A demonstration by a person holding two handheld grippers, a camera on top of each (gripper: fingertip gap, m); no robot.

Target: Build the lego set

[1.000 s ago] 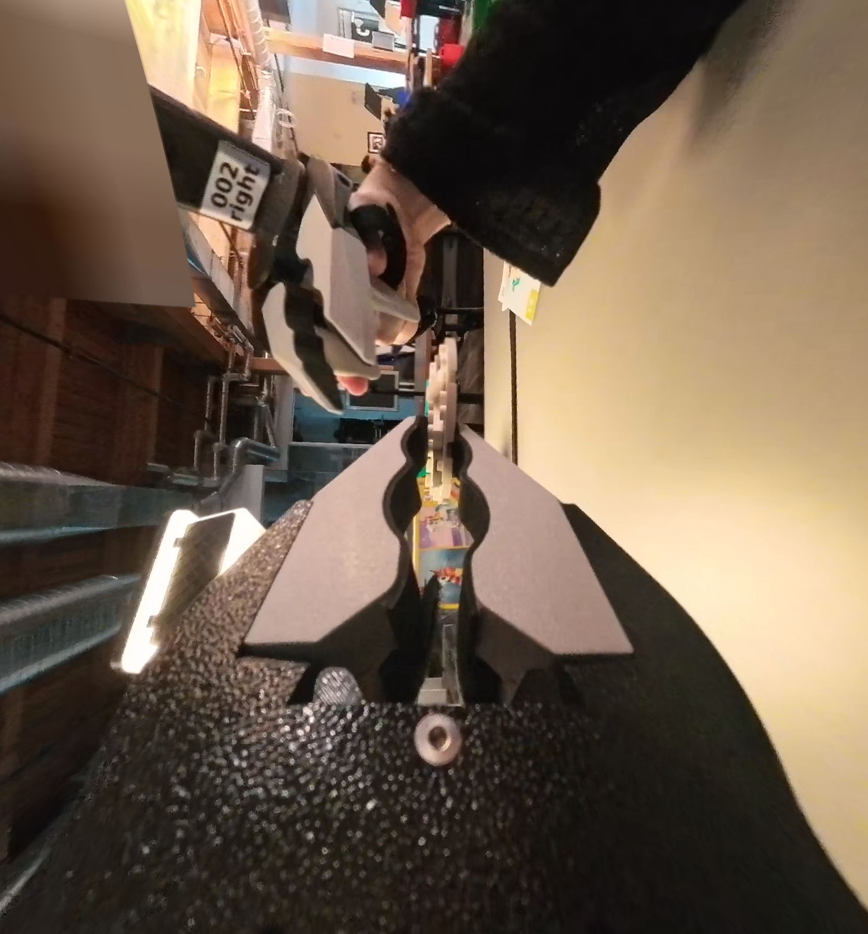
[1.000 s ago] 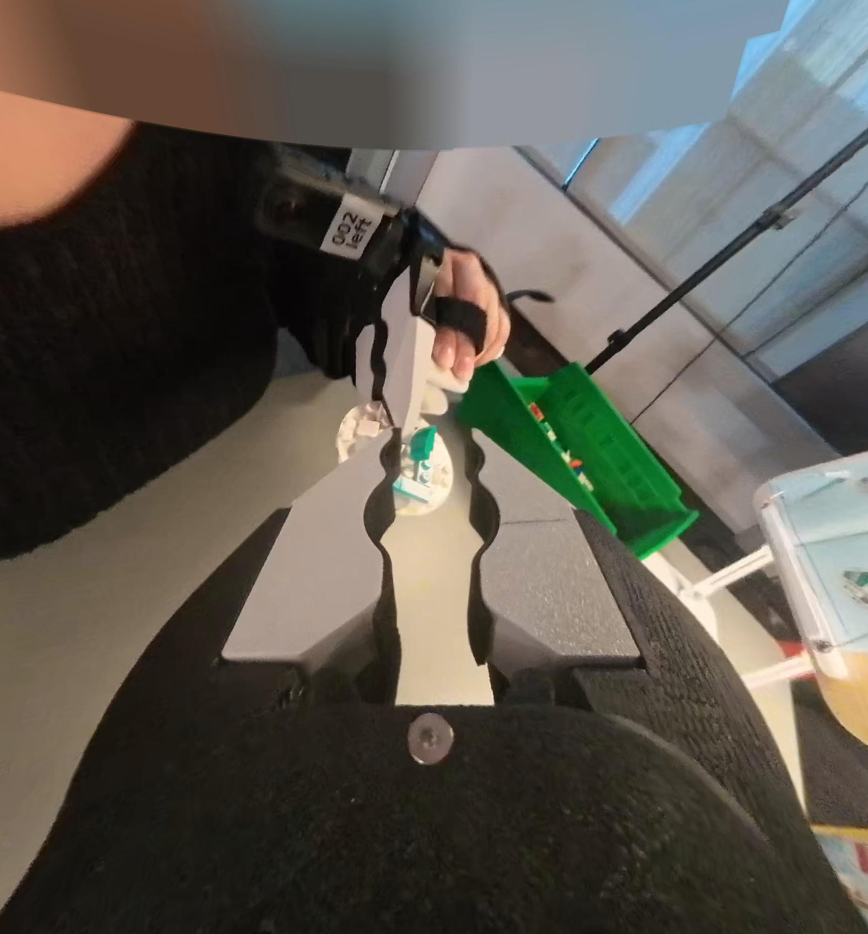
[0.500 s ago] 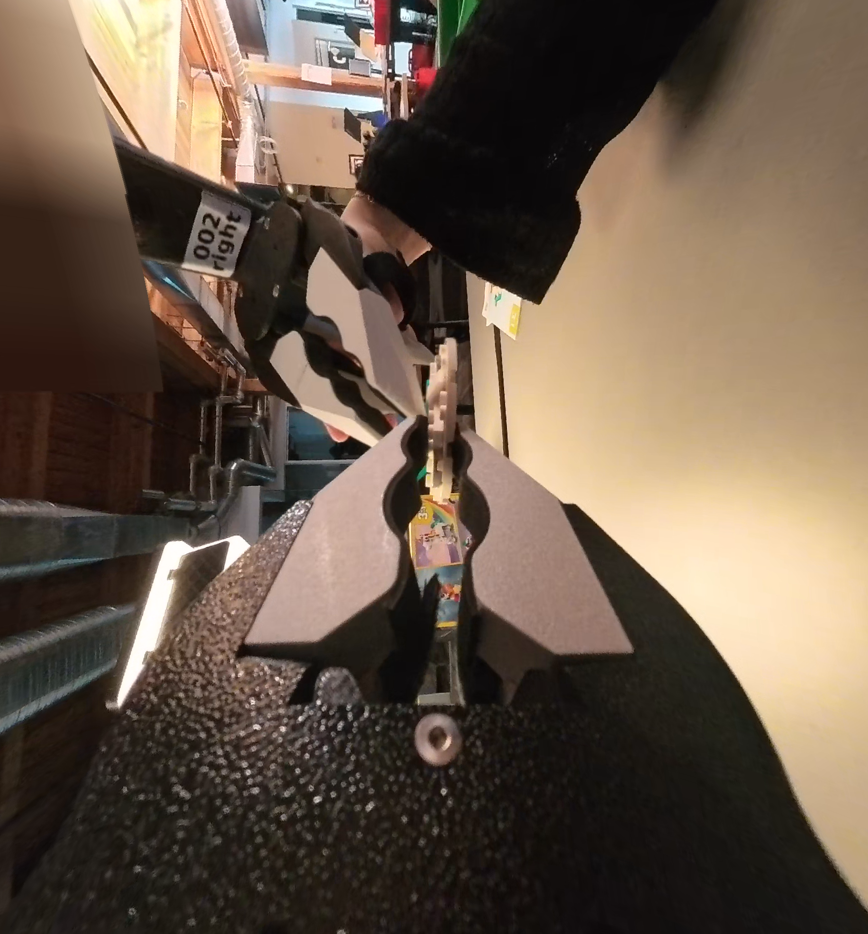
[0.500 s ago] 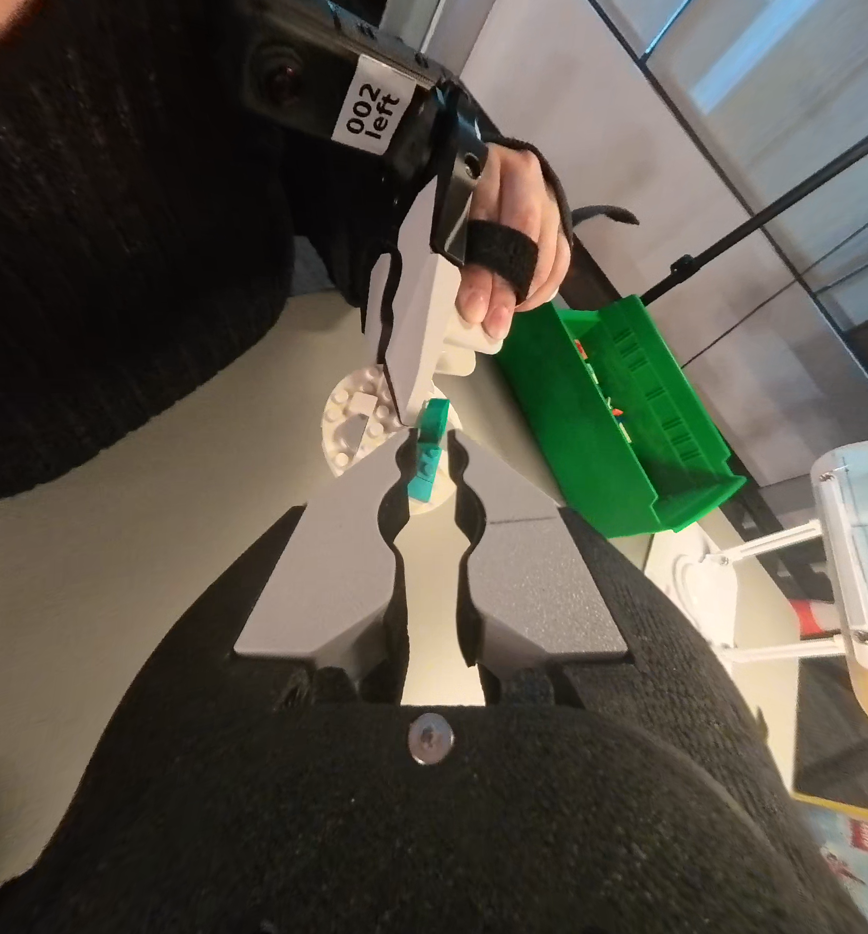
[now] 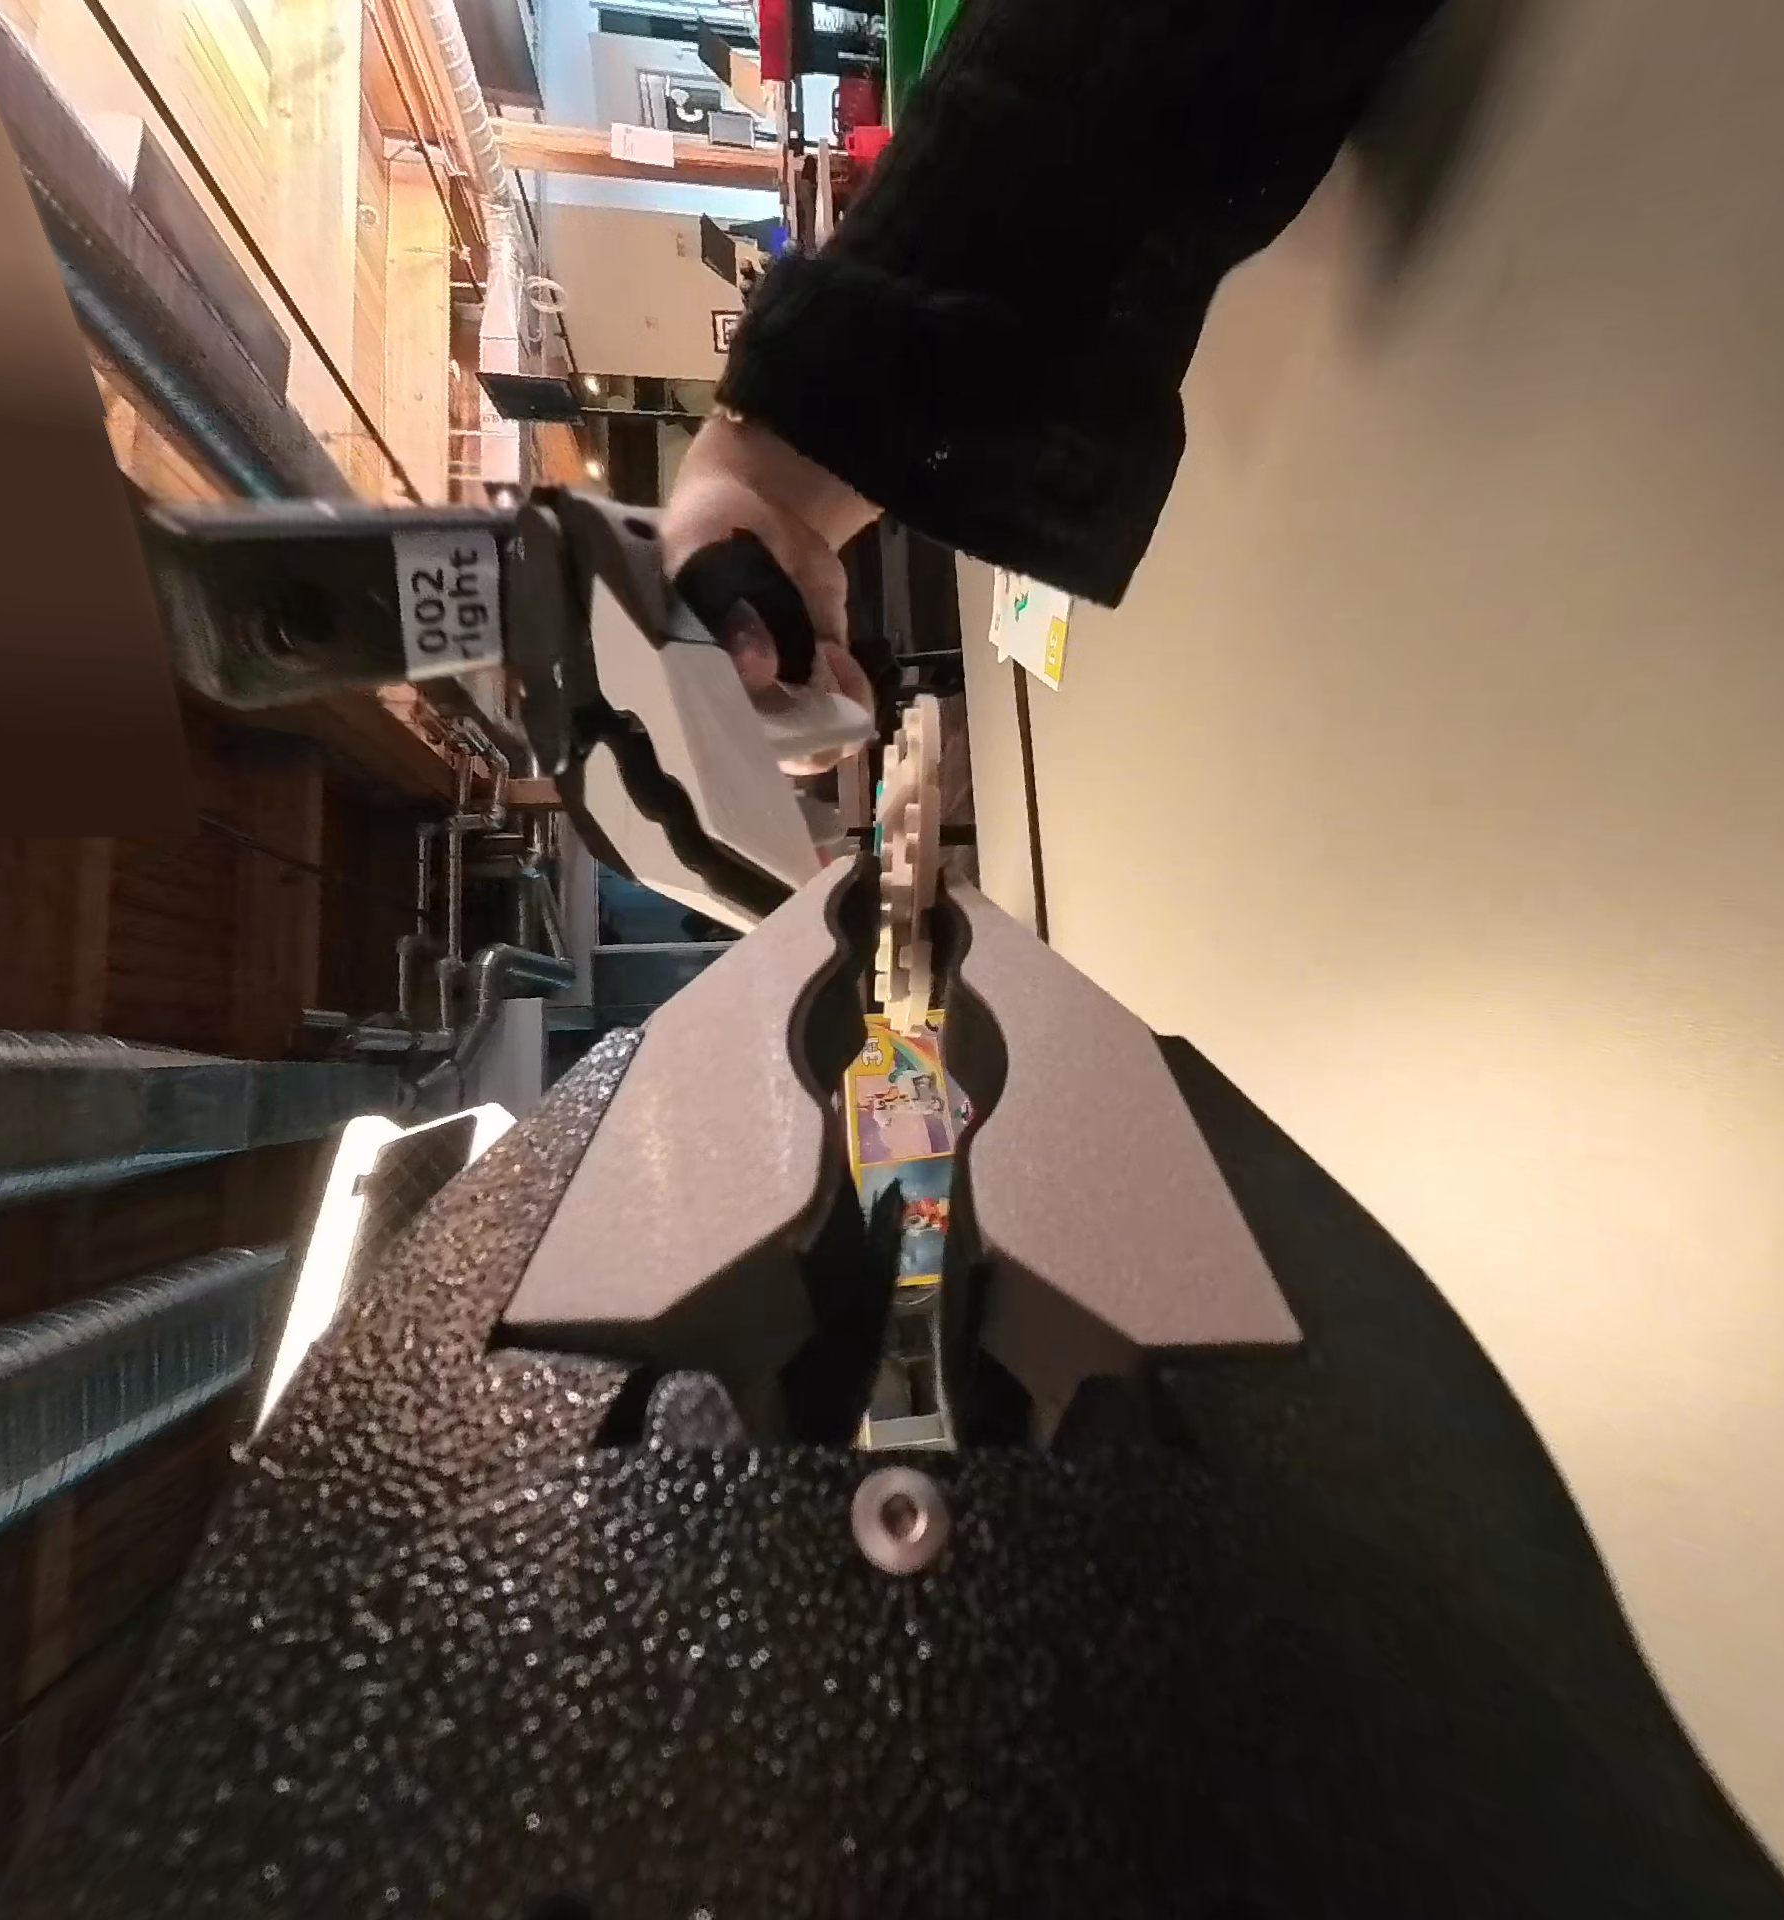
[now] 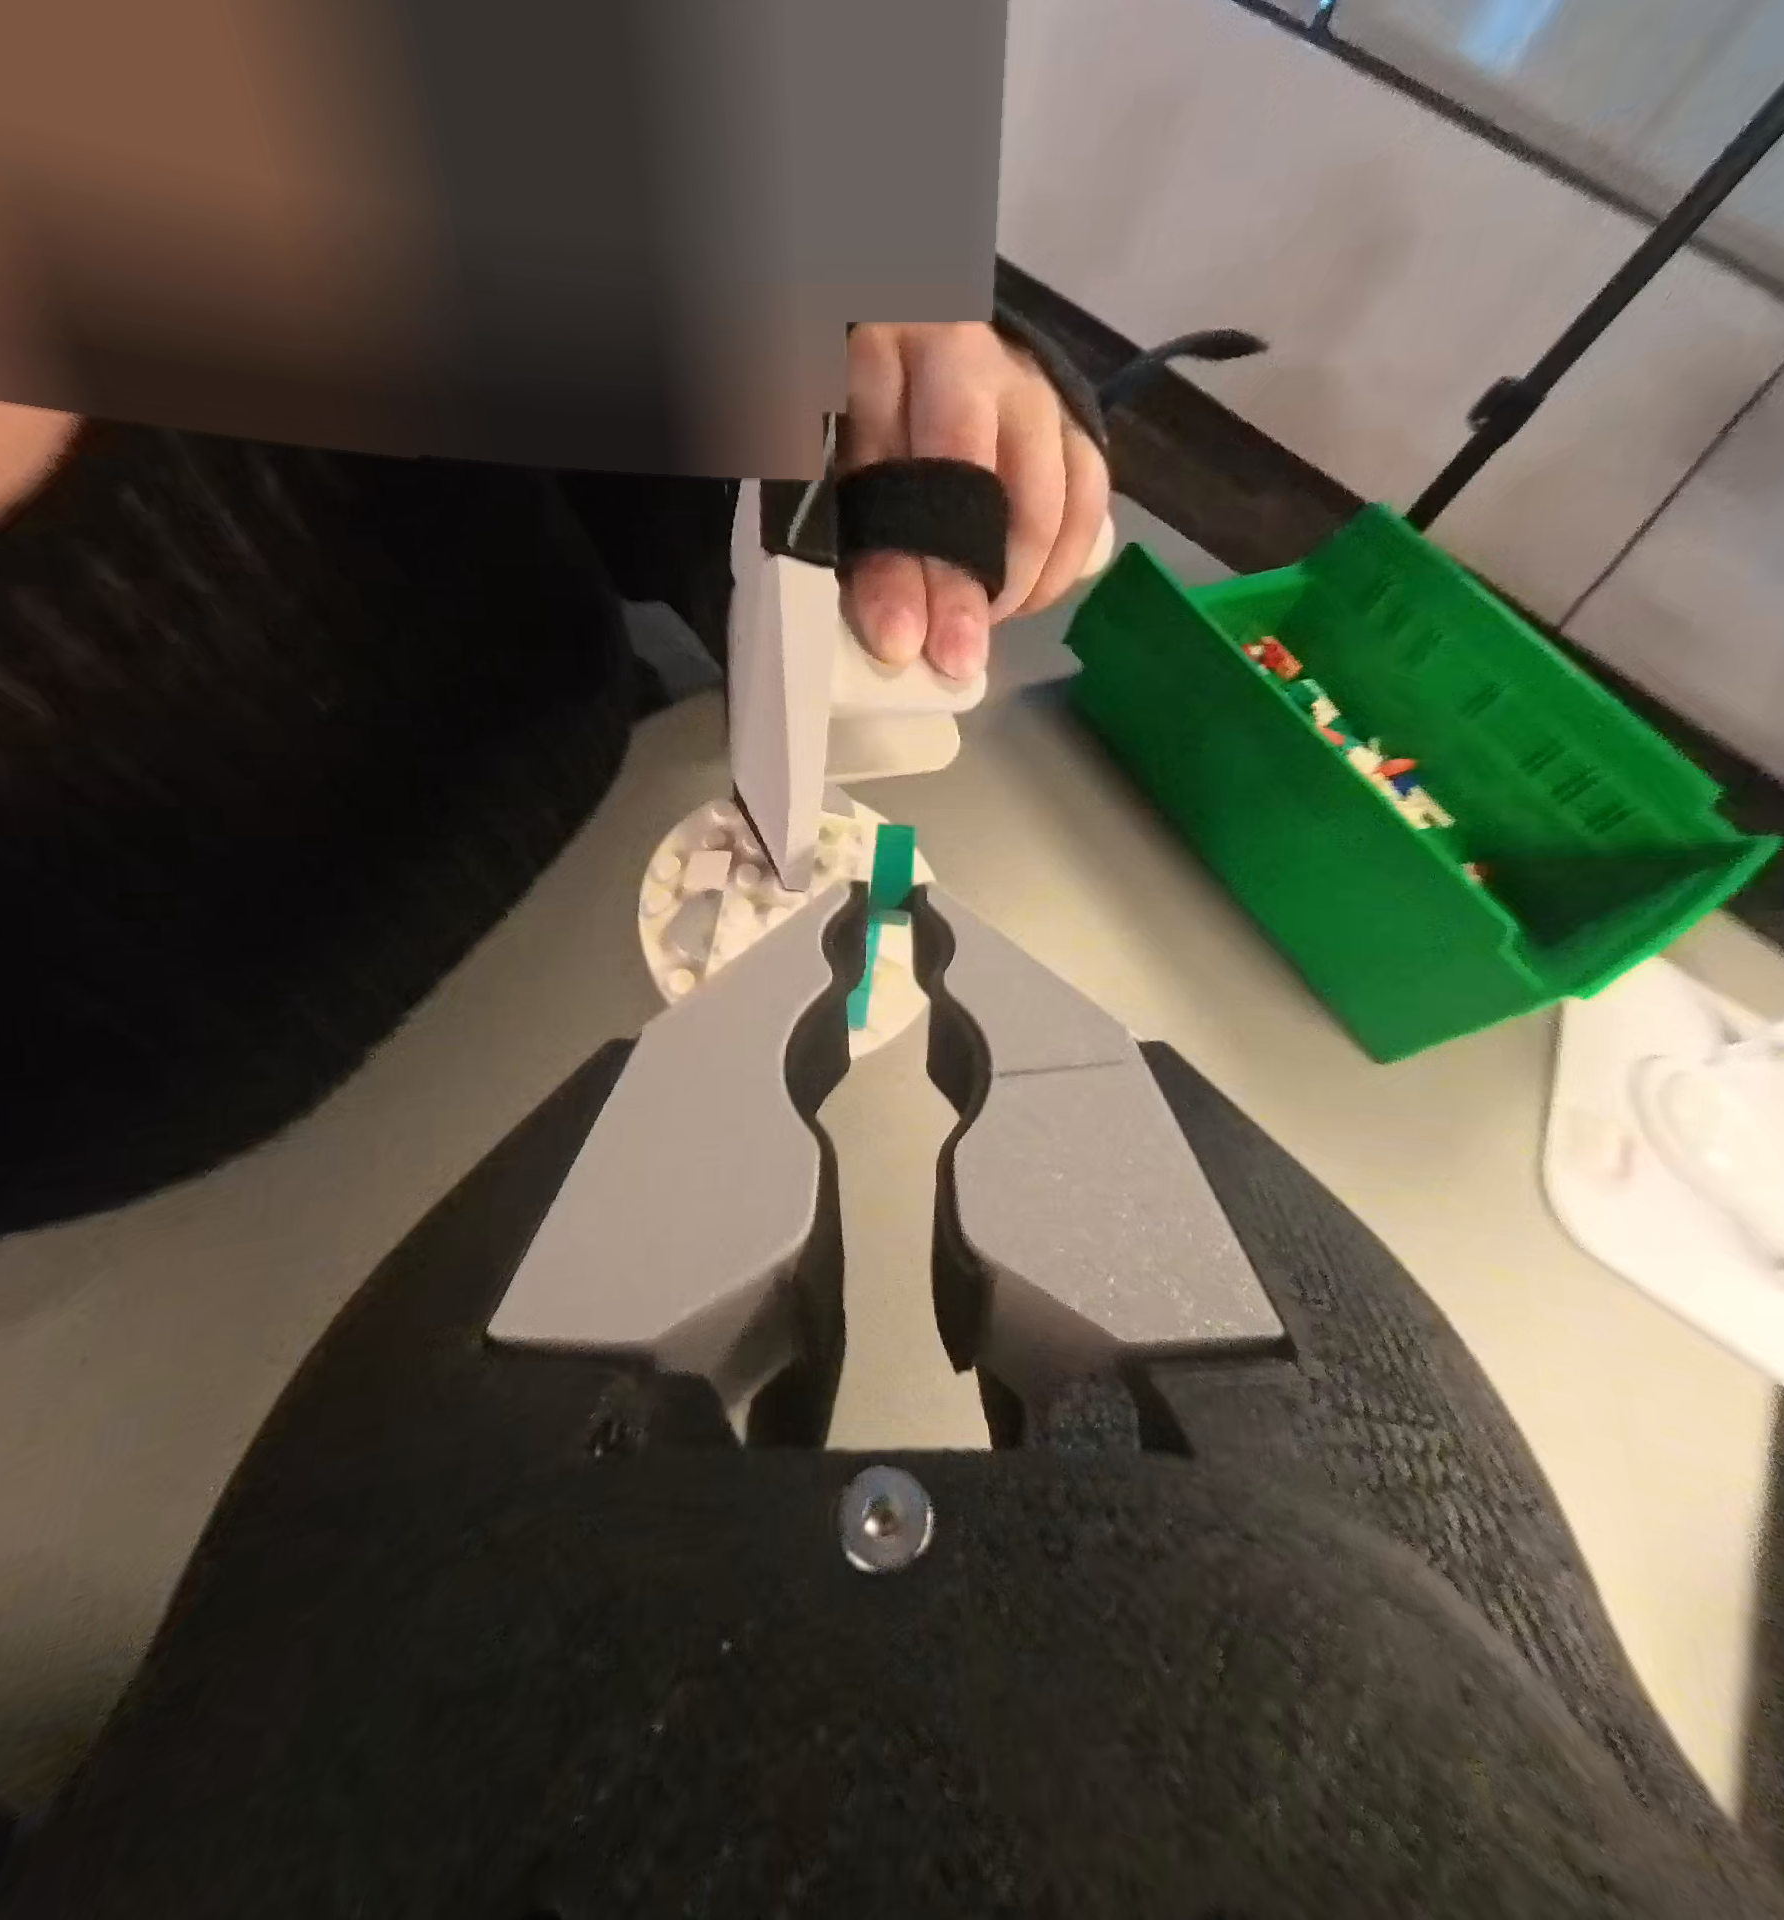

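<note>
right wrist view: teal piece pinched between jaw tips — left jaws clamp white round plate.

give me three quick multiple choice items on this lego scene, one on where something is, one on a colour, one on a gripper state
1. Where is the green bin?
A. on the table, to the right of the round white plate
B. stacked on the plate
C. held in a gripper

2. What colour is the piece at the right gripper tips?
A. red
B. teal
C. yellow

3. What is the left gripper doing?
A. open and empty
B. out of view
C. shut on the round white plate

Answers: 1 A, the bin sits on the table right of the plate. 2 B, it shows teal between the fingers. 3 C, both fingers pinch the plate's edge.
</note>
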